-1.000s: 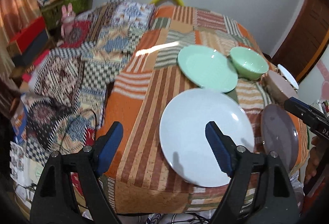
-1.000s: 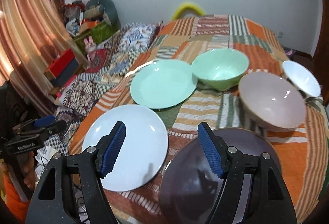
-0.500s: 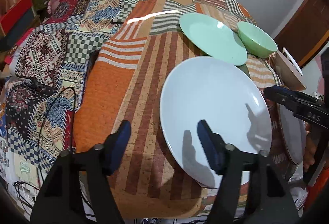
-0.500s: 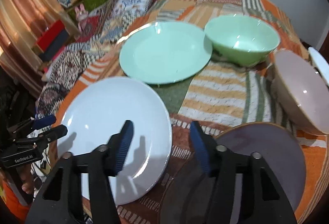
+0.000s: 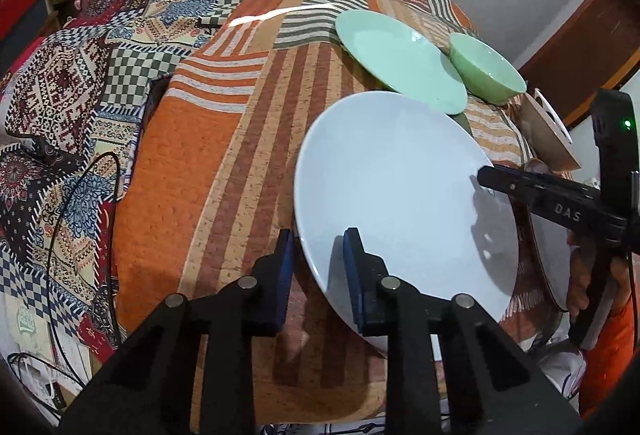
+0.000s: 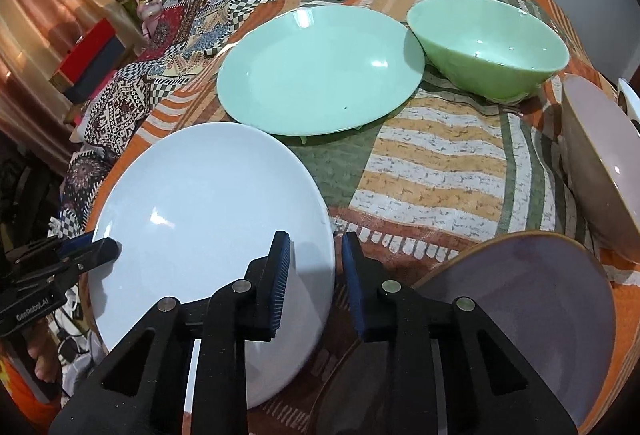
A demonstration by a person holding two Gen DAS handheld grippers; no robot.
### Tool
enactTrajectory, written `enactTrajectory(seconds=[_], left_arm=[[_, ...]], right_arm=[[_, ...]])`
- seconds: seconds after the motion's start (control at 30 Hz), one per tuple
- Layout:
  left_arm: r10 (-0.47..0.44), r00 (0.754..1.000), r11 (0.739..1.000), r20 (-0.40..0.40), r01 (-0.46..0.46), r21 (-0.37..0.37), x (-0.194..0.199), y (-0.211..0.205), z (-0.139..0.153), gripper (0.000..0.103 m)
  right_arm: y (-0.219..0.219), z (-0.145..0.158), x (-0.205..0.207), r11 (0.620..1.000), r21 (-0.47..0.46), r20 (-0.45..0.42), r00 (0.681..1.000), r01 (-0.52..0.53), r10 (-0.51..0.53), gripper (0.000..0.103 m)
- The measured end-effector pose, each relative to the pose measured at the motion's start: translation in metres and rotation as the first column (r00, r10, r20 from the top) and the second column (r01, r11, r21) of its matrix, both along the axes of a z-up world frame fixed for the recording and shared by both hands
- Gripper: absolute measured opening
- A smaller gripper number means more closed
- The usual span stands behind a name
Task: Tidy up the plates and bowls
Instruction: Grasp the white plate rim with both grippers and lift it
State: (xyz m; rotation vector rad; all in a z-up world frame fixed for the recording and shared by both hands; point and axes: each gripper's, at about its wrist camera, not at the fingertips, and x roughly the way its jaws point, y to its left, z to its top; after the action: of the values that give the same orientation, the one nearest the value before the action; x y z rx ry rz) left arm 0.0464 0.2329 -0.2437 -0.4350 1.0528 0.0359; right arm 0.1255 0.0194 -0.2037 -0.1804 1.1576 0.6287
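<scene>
Both my tongs have dropped toward the counter since a second ago, their jaws just closing. My left tongs (image 5: 318, 255) now clamp the white plate's (image 5: 400, 187) near-left rim; my right tongs (image 6: 314, 259) pinch its opposite rim. The plate sits on the striped patchwork cloth (image 6: 432, 163), just before the green plate (image 6: 320, 71) and green bowl (image 6: 488, 43).

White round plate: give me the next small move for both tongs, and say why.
Probably lift it slightly and level, both hands together. The left tongs and right tongs have just been closing, each astride the rim of the white round plate on opposite sides, so the grip looks set. The plate lies on the striped tablecloth, close to the dark brown plate.
</scene>
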Motion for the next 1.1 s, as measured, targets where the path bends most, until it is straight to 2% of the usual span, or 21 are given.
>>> enactTrajectory(seconds=[0.3,0.47,0.63,0.77,0.97,1.1], left_arm=[[0.009,1.000,0.999,-0.011,-0.009,-0.035,0.002,-0.001,-0.004,0.025],[0.032,0.999,0.999,-0.016,-0.032,-0.003,0.002,0.001,-0.002,0.025],[0.053,0.998,0.999,-0.018,-0.053,-0.005,0.002,0.010,-0.003,0.025],[0.046,0.999,0.999,-0.017,-0.046,0.025,0.002,0.006,0.000,0.025],[0.064,0.998,0.998,-0.025,-0.064,-0.001,0.000,0.009,0.002,0.025],[0.069,0.998,0.998,-0.008,-0.069,0.007,-0.004,0.007,0.011,0.025]], right_arm=[[0.009,-0.003,-0.004,0.999,-0.039,0.038,0.999,-0.017,0.019,0.029],[0.011,-0.002,-0.012,0.998,-0.039,0.032,0.998,-0.045,0.047,0.029],[0.017,-0.004,-0.018,0.997,-0.047,0.038,0.997,-0.069,0.071,0.030],[0.014,-0.004,-0.016,0.999,-0.023,0.030,0.998,-0.045,0.046,0.030],[0.012,0.007,-0.024,0.999,-0.016,0.075,0.996,-0.044,0.045,0.029],[0.009,0.015,-0.026,0.999,0.010,0.084,0.996,-0.036,0.035,0.029]])
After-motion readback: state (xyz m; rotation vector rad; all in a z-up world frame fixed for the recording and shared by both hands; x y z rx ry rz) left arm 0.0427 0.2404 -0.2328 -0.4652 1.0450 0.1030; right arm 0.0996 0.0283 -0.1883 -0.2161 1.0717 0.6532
